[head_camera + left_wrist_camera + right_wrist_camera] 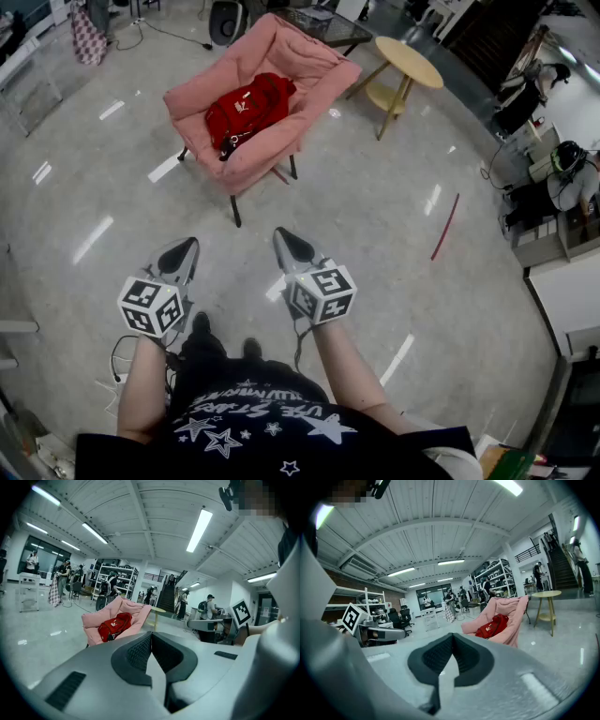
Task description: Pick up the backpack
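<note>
Diagonally, backpack [248, 111] lengthwise across chair [309, 62]

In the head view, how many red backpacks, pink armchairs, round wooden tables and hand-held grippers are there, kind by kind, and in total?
Red fabric backpack: 1
Pink padded armchair: 1
Round light wooden side table: 1
Grey two-jaw grippers: 2, left gripper and right gripper
Total: 5

One red backpack [248, 111], one pink chair [281, 56], one round yellow table [410, 58], one thin red rod [444, 228] on the floor [375, 206]. Two claws: left claw [192, 244], right claw [279, 233]. Two marker cubes [150, 305], one per claw. One person [262, 422] holding both.
</note>
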`<state>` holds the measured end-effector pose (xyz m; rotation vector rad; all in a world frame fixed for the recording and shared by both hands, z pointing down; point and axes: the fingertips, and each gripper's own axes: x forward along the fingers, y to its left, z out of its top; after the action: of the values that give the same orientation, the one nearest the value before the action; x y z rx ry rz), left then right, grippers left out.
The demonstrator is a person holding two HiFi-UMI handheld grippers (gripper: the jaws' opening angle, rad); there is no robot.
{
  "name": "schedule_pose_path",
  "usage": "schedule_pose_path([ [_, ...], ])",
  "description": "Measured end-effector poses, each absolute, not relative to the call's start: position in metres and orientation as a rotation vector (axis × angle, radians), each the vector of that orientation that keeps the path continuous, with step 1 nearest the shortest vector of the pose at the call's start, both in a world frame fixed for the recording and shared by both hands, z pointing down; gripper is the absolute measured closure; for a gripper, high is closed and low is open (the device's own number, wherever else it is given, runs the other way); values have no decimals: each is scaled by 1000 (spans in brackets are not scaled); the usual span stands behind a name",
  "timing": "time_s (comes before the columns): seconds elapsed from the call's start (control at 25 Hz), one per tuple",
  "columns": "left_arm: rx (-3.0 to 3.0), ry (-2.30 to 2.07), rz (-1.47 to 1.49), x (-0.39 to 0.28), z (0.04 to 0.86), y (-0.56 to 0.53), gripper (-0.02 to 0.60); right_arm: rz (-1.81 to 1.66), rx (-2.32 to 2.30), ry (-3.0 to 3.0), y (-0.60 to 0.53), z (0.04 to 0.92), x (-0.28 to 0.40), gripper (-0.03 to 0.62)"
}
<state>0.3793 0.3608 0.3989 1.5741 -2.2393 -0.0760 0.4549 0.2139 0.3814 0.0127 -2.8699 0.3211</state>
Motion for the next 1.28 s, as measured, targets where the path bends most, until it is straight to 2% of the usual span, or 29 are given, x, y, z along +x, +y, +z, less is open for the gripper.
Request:
schedule_pose_path([
  [0.64,1569,-2256,-66,421,395,340,572,284,-68,-2858,206,380,490,595],
  [1.08,1558,-2265,-80,406,397,360,572,300,-31,-2840,217,390,476,595],
  [1.28,1585,-2264,-129,382,396,384,572,478,-38,-2907,236,383,452,594],
])
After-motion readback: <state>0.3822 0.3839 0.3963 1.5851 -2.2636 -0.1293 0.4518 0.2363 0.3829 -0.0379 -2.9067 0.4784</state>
